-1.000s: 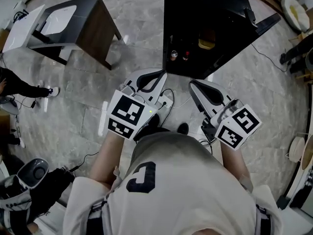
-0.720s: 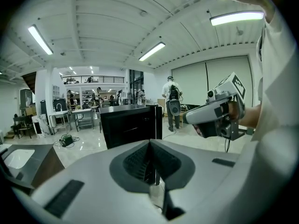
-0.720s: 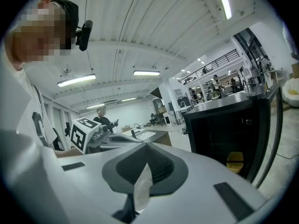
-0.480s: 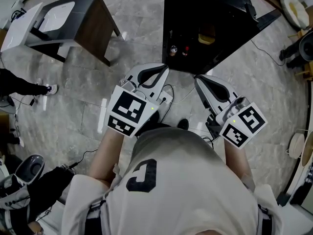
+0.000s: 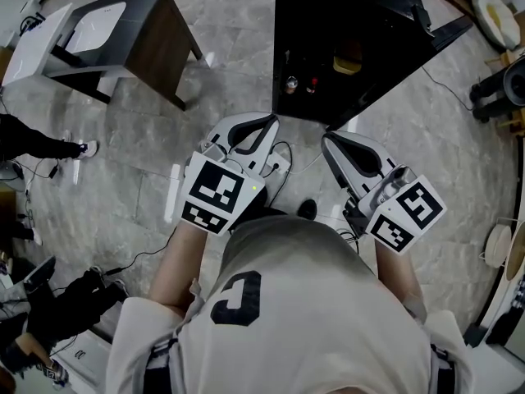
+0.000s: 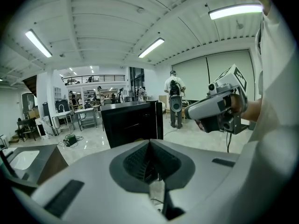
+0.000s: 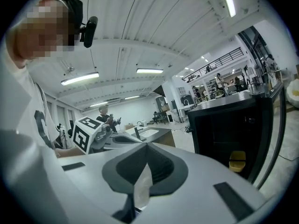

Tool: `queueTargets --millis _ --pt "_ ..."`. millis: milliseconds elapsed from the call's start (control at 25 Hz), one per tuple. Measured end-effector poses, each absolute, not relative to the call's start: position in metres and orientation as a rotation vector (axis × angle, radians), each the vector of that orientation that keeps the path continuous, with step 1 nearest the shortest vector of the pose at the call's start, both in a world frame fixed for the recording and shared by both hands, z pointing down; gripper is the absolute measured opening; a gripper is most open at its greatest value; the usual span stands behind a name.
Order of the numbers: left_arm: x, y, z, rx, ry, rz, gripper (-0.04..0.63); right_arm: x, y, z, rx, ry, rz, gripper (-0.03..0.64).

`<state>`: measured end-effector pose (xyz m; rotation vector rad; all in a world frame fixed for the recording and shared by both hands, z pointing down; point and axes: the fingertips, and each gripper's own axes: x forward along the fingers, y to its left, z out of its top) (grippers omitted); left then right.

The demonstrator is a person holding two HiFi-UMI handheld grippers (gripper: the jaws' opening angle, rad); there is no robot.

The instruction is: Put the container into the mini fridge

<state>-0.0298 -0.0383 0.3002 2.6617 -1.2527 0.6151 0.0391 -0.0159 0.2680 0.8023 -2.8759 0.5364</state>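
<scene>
The black mini fridge (image 5: pixel 344 31) stands open on the floor ahead of me, its door (image 5: pixel 447 39) swung out to the right. A yellow container (image 5: pixel 346 62) sits inside it, beside two small bottles (image 5: pixel 291 83). The right gripper view shows that container (image 7: pixel 237 161) low in the fridge (image 7: pixel 229 125). My left gripper (image 5: pixel 246 131) and right gripper (image 5: pixel 349 150) hover side by side in front of the fridge, short of its opening. Both are shut with nothing between the jaws: left gripper (image 6: pixel 150 146), right gripper (image 7: pixel 147 148).
A dark table (image 5: pixel 156 31) with a white basin stands at the far left. A white power strip (image 5: pixel 172 191) and cables lie on the floor by my feet. People stand at the left edge (image 5: pixel 41 146). Plates (image 5: pixel 492 15) sit at the far right.
Both grippers edged slightly towards the fridge and stay shut. A person at the lower left has shifted.
</scene>
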Motion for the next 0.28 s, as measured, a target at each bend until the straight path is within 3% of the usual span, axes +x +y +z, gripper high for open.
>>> queueTargets --millis 280 --pt "-0.0306 -0.0434 0.3028 2.659 -1.262 0.650 0.055 0.0379 -0.0231 0.2677 0.805 -2.887 0.546 0.029"
